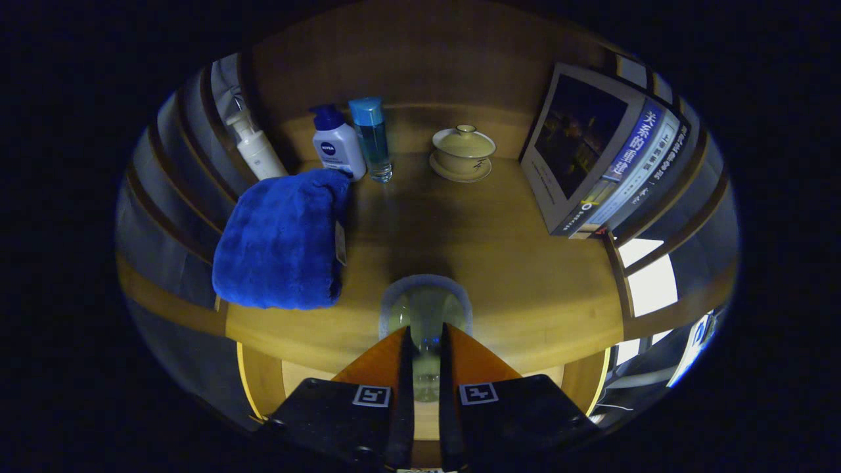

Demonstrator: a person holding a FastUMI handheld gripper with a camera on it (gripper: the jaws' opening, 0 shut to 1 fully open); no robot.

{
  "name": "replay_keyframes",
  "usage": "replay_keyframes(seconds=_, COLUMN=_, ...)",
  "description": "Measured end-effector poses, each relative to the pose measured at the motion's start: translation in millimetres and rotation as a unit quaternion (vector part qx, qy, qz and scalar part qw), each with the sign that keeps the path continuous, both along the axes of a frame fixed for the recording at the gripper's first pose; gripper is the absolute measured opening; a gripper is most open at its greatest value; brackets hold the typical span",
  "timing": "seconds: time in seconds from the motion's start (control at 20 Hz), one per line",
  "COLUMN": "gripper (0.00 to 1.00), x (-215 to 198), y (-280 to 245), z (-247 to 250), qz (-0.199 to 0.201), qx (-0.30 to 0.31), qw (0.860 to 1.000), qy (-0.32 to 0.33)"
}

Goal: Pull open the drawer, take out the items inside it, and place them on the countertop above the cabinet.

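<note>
My gripper is shut on a clear glass, which sticks out ahead of the fingertips. The glass hangs over the front part of the wooden countertop, close to its front edge; I cannot tell if it touches the wood. A folded blue towel lies on the countertop to the left of the glass. Below the countertop's edge, on both sides of the fingers, the pale inside of the open drawer shows.
At the back of the countertop stand a white pump bottle, a white lotion bottle with a blue cap, a clear blue bottle and a lidded tea bowl on a saucer. Several books lean at the right.
</note>
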State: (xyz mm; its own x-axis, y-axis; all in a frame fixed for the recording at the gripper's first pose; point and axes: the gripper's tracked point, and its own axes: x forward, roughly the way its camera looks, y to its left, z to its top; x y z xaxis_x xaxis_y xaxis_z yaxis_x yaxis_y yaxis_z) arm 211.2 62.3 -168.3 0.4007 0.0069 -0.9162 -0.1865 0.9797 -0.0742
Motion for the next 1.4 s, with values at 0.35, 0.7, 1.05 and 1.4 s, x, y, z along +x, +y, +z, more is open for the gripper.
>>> replay_keyframes(seconds=0.35, gripper=0.43, x=14, y=-3, z=1, qz=-0.007, qx=0.015, qw=1.000, qy=-0.025)
replay_keyframes(seconds=0.7, gripper=1.00, x=2, y=-8, z=16, qz=-0.012, qx=0.030, qw=0.998, qy=-0.060)
replay_keyframes(seconds=1.05, gripper=1.00, x=-25, y=-14, z=26, qz=-0.012, qx=0.033, qw=0.995, qy=-0.098)
replay_keyframes(seconds=1.4, gripper=1.00, x=-85, y=-20, z=64, qz=0.001, qx=0.036, qw=0.986, qy=-0.164)
